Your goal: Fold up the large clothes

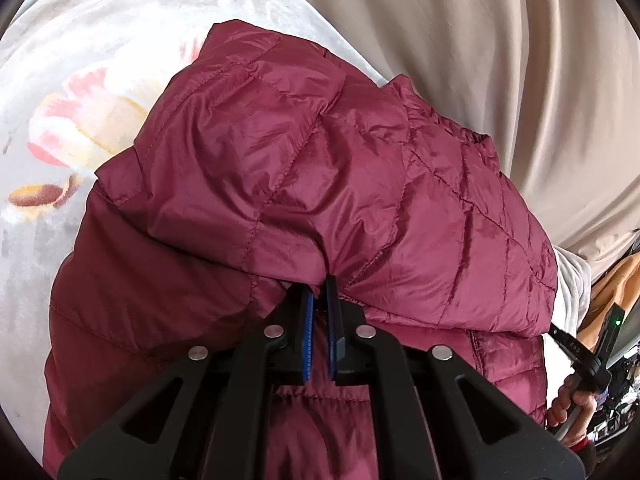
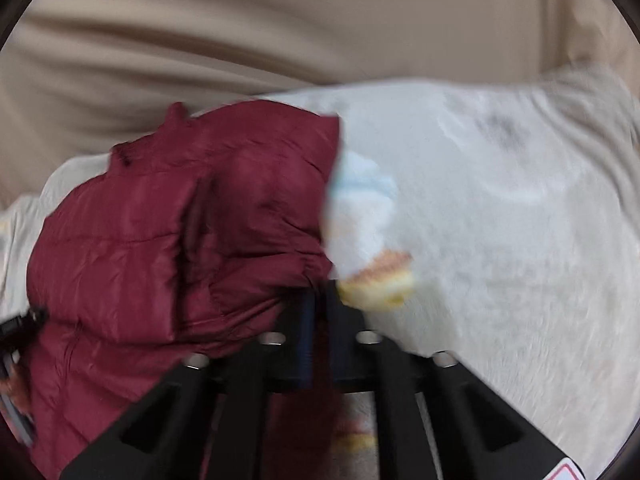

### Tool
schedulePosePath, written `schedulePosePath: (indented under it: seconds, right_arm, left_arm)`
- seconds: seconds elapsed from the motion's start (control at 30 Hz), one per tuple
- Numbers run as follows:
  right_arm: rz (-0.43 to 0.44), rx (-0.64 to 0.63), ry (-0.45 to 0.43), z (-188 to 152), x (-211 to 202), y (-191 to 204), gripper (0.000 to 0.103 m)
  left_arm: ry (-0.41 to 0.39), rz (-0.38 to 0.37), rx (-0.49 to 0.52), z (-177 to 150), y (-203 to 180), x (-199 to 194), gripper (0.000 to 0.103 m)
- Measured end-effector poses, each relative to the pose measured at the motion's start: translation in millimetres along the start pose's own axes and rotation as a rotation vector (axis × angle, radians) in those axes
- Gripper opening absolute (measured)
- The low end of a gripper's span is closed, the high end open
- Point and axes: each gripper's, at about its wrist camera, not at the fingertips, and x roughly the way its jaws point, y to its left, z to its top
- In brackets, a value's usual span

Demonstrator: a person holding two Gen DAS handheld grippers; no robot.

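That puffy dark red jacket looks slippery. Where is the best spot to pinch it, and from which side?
Probably a thin quilted edge or seam fold of the jacket, approached from the near, lower side, where the left gripper pinches a gathered fold. The padded panels are bulky and slick; a flattened edge fits narrow jaws better.

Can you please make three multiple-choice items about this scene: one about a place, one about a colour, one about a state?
1. Where does the jacket lie?
A. on a flowered blanket
B. on a wooden floor
C. in a basket

2. What colour is the jacket?
A. navy
B. maroon
C. green

3. How is the left gripper?
A. wide open
B. out of view
C. shut on the jacket

Answers:
1 A: pale flowered fabric shows beneath and around it.
2 B: the quilted shell is dark red.
3 C: the blue pads pinch a fold of jacket fabric.
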Motion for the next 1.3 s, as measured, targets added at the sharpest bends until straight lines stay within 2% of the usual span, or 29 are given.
schedulePosePath:
  seconds: [0.13, 0.23, 0.27, 0.33, 0.37, 0.4, 0.43, 0.5, 0.57, 0.6, 0.63, 0.67, 0.7, 0.77, 0.83, 0.9, 0.93, 0.97, 1.0, 1.07, 1.2, 1.27, 1.3]
  right_arm:
    - [0.048, 0.007, 0.005, -23.2, -20.4, -3.7, 0.0]
    - [-0.111, 0.0, 0.043, -28.9, -21.9, -14.0, 0.0]
    - [-0.127, 0.024, 0.031, -27.3, -26.9, -16.8, 0.0]
    - [-0.056, 0.071, -0.023, -20.1, -44.4, -12.8, 0.011]
    - [0.0, 0.079, -0.057, -13.8, -53.1, -3.8, 0.012]
    - [0.043, 0.067, -0.071, -7.5, -56.9, 7.2, 0.022]
    - [0.079, 0.046, -0.075, -1.3, -57.0, 19.2, 0.044]
    - [0.099, -0.028, -0.069, 10.2, -40.9, 48.6, 0.058]
    - [0.068, -0.06, -0.001, 16.0, -9.6, 66.9, 0.057]
    - [0.065, -0.056, 0.028, 16.2, 1.5, 72.1, 0.05]
    - [0.078, -0.049, 0.061, 16.4, 15.8, 78.4, 0.019]
    - [0.104, -0.048, 0.07, 19.4, 19.2, 84.9, 0.002]
    - [0.11, -0.048, 0.041, 23.1, 14.0, 90.1, 0.002]
    - [0.142, -0.066, -0.102, 35.1, -16.4, 100.5, 0.001]
    - [0.152, -0.048, -0.173, 43.6, -31.7, 97.5, 0.001]
    - [0.059, -0.045, -0.14, 46.2, -14.5, 86.2, 0.001]
    - [0.008, -0.054, -0.091, 44.4, 2.9, 81.0, 0.001]
    - [-0.025, -0.058, -0.005, 38.9, 30.4, 73.6, 0.001]
    - [-0.015, -0.053, 0.041, 34.7, 45.6, 69.0, 0.001]
    - [-0.009, -0.048, 0.02, 31.1, 47.2, 69.3, 0.001]
    - [-0.017, -0.027, -0.022, 35.7, 18.8, 70.4, 0.007]
    - [-0.054, -0.061, -0.072, 34.1, -4.4, 70.7, 0.01]
    - [-0.068, -0.085, -0.104, 34.2, -16.1, 72.5, 0.013]
  left_arm:
    - [0.003, 0.015, 0.012, 0.4, -1.4, 1.1, 0.005]
    - [0.002, 0.026, 0.023, 0.6, -3.1, 2.6, 0.006]
    - [0.002, 0.025, 0.022, 0.7, -2.7, 2.7, 0.006]
    - [0.002, 0.024, 0.021, 0.7, -3.0, 2.8, 0.006]
    - [0.002, 0.026, 0.023, 0.8, -3.6, 2.9, 0.006]
    - [0.001, 0.028, 0.026, 0.5, -4.0, 2.8, 0.006]
    - [0.0, 0.03, 0.029, -0.2, -4.0, 2.0, 0.006]
    - [-0.001, 0.028, 0.029, 0.0, -3.9, 1.9, 0.006]
    - [0.0, 0.02, 0.024, 0.2, -2.5, 1.6, 0.006]
    - [0.0, 0.017, 0.022, 0.4, -1.8, 1.8, 0.006]
    - [0.0, 0.016, 0.022, 0.5, -1.0, 2.0, 0.006]
    - [0.001, 0.015, 0.021, 0.8, -1.1, 2.3, 0.006]
    - [0.001, 0.015, 0.021, 0.6, -0.2, 2.2, 0.006]
    - [0.001, 0.013, 0.02, 0.6, 0.6, 2.3, 0.006]
    - [0.002, 0.014, 0.021, 0.7, 0.7, 2.5, 0.006]
    - [0.003, 0.018, 0.022, 0.6, 0.8, 2.8, 0.006]
    - [0.003, 0.018, 0.023, 0.6, 1.0, 2.9, 0.006]
    - [0.004, 0.018, 0.022, 1.0, 1.2, 3.4, 0.006]
    - [0.005, 0.017, 0.022, 1.3, 1.6, 3.7, 0.006]
    - [0.006, 0.011, 0.015, 1.7, 2.3, 3.7, 0.006]
    - [0.04, 0.025, 0.011, -1.6, 2.0, -12.8, 0.011]
    - [0.07, 0.042, 0.072, -7.2, -4.3, -31.6, 0.022]
    - [0.07, 0.042, 0.115, -10.4, -8.0, -48.6, 0.023]
